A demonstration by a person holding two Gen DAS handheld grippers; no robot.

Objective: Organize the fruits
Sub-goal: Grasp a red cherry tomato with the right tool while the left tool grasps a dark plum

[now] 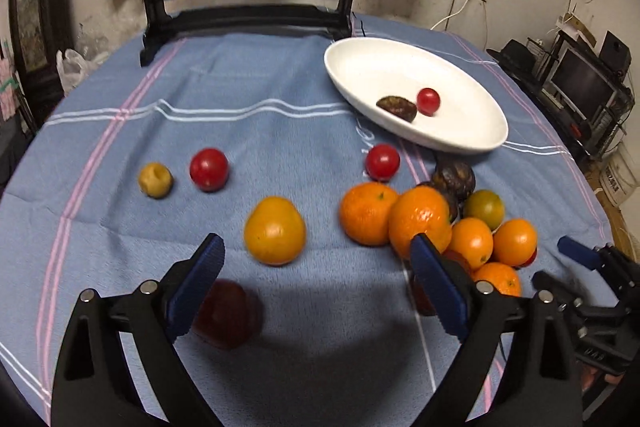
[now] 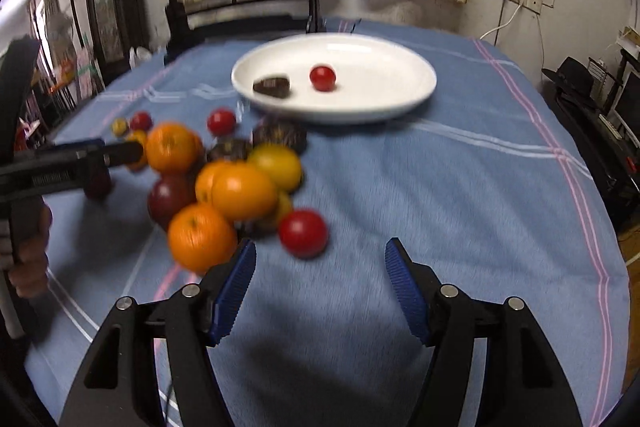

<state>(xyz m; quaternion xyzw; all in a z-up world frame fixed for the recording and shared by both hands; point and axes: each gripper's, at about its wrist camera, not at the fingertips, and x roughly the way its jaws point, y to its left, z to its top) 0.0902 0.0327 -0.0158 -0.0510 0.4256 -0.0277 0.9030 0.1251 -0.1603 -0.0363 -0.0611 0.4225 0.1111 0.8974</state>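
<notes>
- Left claw [image 1: 316, 269] is spread wide with nothing in it, hanging over the near edge of the worktop [image 1: 248, 79], which has a blue striped cloth on it.
- Right claw [image 2: 320, 279] is spread too and empty, over bare cloth nearer the worktop's right edge.
- White plate [image 2: 384, 103] sits toward the far edge, holding one red tomato [image 2: 322, 78] and a dark wrinkly fruit [image 2: 273, 85], near each other but apart.
- Main pile of oranges [image 2: 244, 191] is bunched up left of the right claw, mixed with dark fruits and a yellow-green one [image 2: 277, 166].
- A lone orange [image 1: 275, 230] lies just ahead of the left claw, with a dark red fruit [image 1: 227, 313] by its left finger.
- Loose red tomato [image 1: 209, 169] and small yellow fruit [image 1: 155, 180] sit further left.
</notes>
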